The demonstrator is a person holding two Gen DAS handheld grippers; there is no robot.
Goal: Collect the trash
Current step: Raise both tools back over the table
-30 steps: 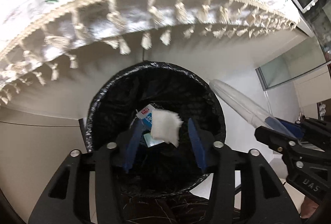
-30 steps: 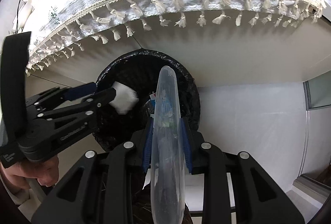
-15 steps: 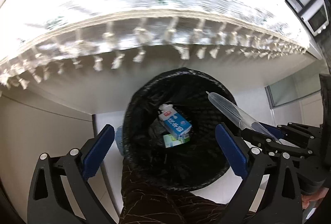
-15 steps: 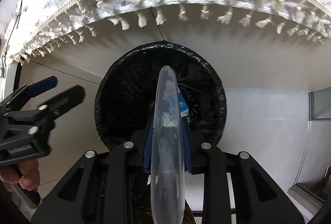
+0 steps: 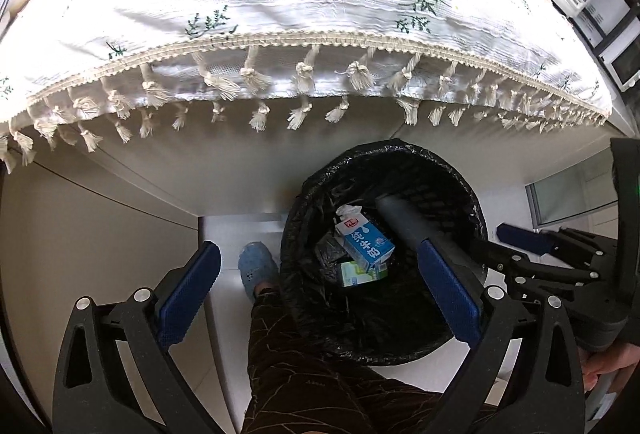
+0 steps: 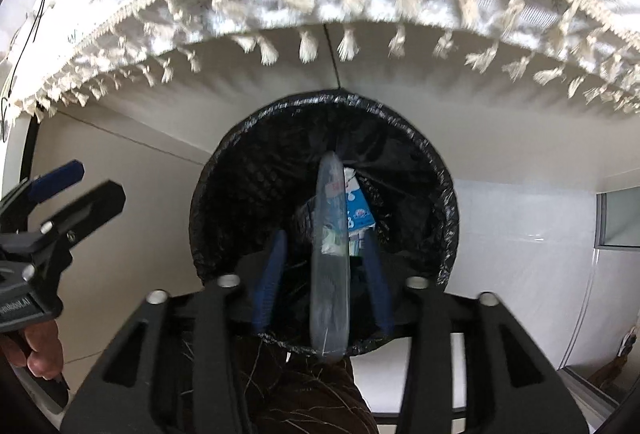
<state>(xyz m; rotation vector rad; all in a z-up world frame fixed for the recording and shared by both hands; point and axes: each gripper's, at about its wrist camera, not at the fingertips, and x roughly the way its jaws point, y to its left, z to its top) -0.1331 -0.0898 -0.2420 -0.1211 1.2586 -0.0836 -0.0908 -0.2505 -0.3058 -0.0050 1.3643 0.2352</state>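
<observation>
Your left tongs (image 5: 316,298) stood spread and empty, the tissue released a second earlier. Your right tongs (image 6: 326,274) were opening around the clear plastic bottle (image 6: 330,258), directly above the black-lined bin (image 6: 224,169).

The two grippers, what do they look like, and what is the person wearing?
Both grippers are matte black frames with triangular cut-outs and silver screws. The left gripper has flat blue ribbed pads on its fingers; the right gripper has the same blue pads. Pale lettering marks the left gripper's side in the right wrist view. The person wears dark brown patterned trousers and a blue perforated slipper.
</observation>
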